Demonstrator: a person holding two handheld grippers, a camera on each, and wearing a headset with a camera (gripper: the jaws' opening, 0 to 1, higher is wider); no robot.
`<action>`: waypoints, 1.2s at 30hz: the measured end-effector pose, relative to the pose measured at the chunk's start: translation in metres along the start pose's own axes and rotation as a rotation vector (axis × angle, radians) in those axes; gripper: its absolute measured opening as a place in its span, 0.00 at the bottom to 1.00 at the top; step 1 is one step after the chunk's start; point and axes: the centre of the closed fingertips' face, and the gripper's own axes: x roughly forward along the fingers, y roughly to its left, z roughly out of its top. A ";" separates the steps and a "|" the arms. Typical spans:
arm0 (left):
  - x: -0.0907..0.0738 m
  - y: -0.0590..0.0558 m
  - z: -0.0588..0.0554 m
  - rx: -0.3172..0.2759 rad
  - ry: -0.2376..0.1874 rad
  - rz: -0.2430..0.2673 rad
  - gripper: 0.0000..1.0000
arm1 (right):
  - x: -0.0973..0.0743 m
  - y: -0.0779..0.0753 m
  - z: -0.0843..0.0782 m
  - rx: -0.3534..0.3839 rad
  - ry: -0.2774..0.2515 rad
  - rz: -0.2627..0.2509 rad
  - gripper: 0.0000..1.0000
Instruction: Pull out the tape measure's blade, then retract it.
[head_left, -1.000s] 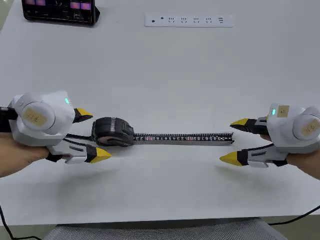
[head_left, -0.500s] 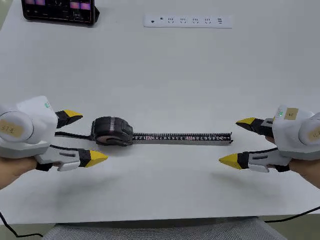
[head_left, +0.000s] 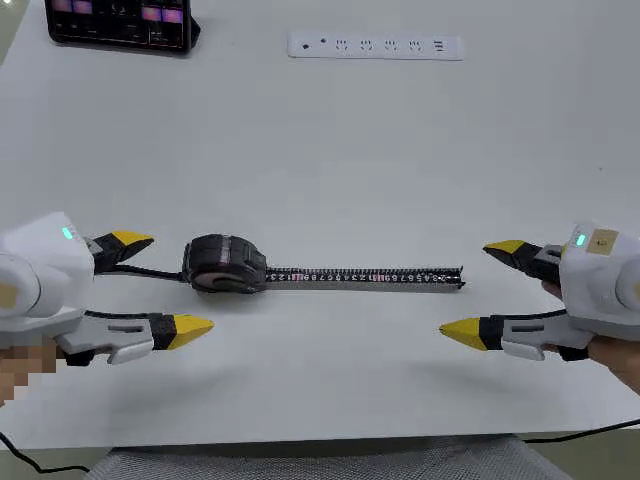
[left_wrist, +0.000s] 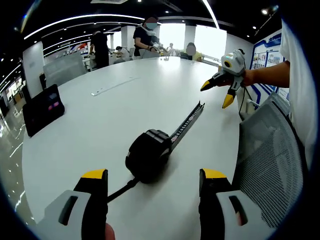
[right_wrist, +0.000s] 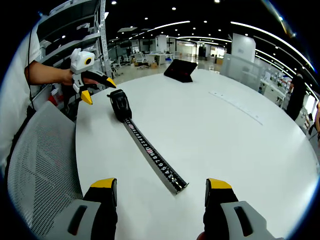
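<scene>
I see a smooth white counter (head_left: 330, 150). My left tool (head_left: 176, 282) and right tool (head_left: 465, 288) gape wide, holding nothing. Between them lies the rounded black tape measure (head_left: 225, 264), its flat numbered blade (head_left: 365, 276) extended rightward.

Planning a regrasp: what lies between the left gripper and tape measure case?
Left gripper view: a thin black strap trails from the round black case toward the left gripper, across white tabletop.

The left claw (head_left: 165, 282) has backed off the tape measure (head_left: 225, 263), now just ahead of its tips; the right claw (head_left: 478, 288) has drawn away from the blade (head_left: 365, 276).
</scene>
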 end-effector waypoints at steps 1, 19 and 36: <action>-0.002 -0.001 0.000 -0.001 -0.006 0.006 0.72 | -0.001 0.001 0.001 0.001 -0.006 -0.004 0.70; -0.021 -0.012 -0.012 -0.083 -0.049 0.047 0.84 | -0.015 0.014 -0.004 0.026 -0.041 -0.048 0.82; -0.032 -0.026 -0.030 -0.157 -0.056 0.068 0.88 | -0.019 0.024 -0.015 0.055 -0.050 -0.056 0.85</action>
